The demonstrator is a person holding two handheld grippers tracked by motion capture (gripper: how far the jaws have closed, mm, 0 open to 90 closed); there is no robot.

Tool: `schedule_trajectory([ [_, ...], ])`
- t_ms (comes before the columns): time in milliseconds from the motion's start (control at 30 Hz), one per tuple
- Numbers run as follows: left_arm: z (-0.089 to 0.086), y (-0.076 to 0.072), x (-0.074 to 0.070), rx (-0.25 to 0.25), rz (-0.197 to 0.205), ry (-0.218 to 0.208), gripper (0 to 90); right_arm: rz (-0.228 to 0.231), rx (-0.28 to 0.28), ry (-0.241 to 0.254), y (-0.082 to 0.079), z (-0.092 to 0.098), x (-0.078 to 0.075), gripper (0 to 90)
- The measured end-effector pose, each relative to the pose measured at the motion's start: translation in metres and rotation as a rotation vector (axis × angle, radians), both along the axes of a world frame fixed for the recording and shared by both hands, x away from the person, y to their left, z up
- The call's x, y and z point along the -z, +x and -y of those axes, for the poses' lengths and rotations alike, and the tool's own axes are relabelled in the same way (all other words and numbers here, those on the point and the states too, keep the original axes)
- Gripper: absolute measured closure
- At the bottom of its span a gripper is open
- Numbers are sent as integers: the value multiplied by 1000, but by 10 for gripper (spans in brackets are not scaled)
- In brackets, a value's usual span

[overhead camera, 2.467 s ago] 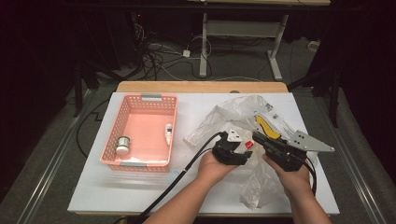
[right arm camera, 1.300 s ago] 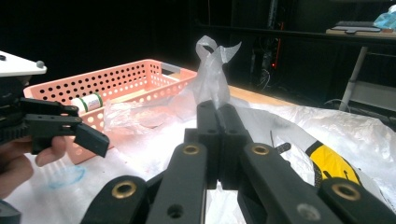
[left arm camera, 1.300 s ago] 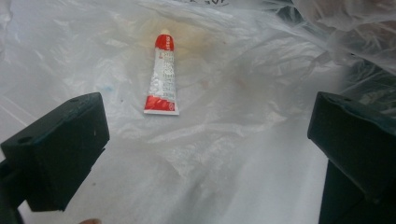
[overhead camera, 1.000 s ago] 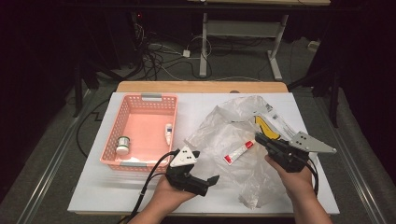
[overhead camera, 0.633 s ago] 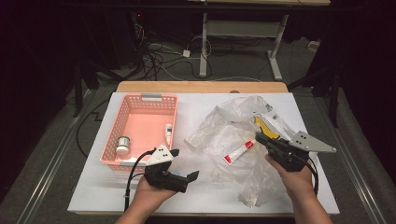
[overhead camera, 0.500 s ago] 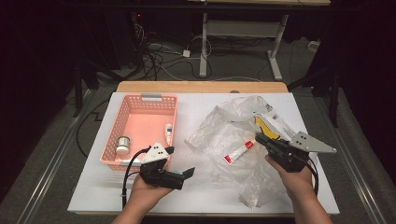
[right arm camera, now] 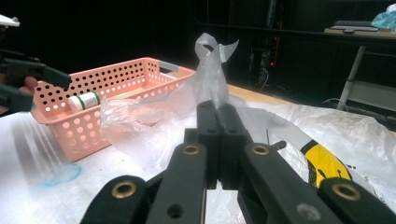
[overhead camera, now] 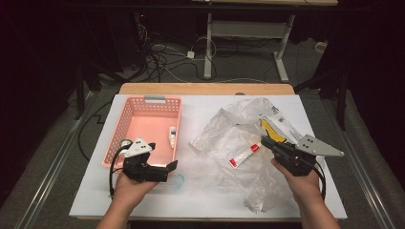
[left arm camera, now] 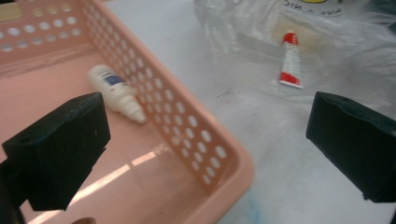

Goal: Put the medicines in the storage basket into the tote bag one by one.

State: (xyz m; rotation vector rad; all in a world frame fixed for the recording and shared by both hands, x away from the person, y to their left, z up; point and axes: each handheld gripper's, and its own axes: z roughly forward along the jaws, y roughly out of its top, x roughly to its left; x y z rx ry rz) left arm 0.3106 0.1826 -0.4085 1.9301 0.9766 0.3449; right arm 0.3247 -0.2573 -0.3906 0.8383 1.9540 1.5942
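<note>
My left gripper [overhead camera: 162, 160] hovers open over the near right corner of the pink basket [overhead camera: 148, 102], with nothing between its jaws. In the left gripper view its jaws [left arm camera: 210, 126] straddle the basket wall [left arm camera: 187, 126]; a small white bottle [left arm camera: 114, 91] lies inside the basket. My right gripper [overhead camera: 263, 140] is shut on a fold of the clear plastic bag [overhead camera: 239, 129], which stands up above the closed jaws [right arm camera: 217, 109]. A red-and-white tube [overhead camera: 243, 156] lies on the bag between the two grippers.
The basket also holds a small jar [right arm camera: 84, 100] with a green band. A yellow-printed item [overhead camera: 272, 131] sits inside the bag. A faint blue mark [overhead camera: 177, 181] is on the white table top. The table's near edge runs just in front of both hands.
My left gripper has moved left, away from the bag and tube, to the basket's near right corner. The right gripper has stayed put on the bag.
</note>
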Motion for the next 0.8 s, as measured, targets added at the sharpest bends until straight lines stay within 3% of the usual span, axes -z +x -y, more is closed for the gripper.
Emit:
schedule_trajectory([
  [100, -12, 3, 0, -29, -10, 0, 0, 2, 0, -2, 0, 0, 0, 900],
  [133, -18, 5, 1, -34, -25, -29, 0, 1, 0, -1, 0, 1, 0, 900],
  [167, -18, 5, 1, -34, -25, -29, 0, 1, 0, -1, 0, 1, 0, 900],
  [567, -40, 13, 7, -101, -58, 10, 0, -6, 2, -1, 1, 2, 3, 900],
  [800, -58, 13, 6, -155, -48, 12, 2, -6, 4, 2, 1, 2, 2, 900],
])
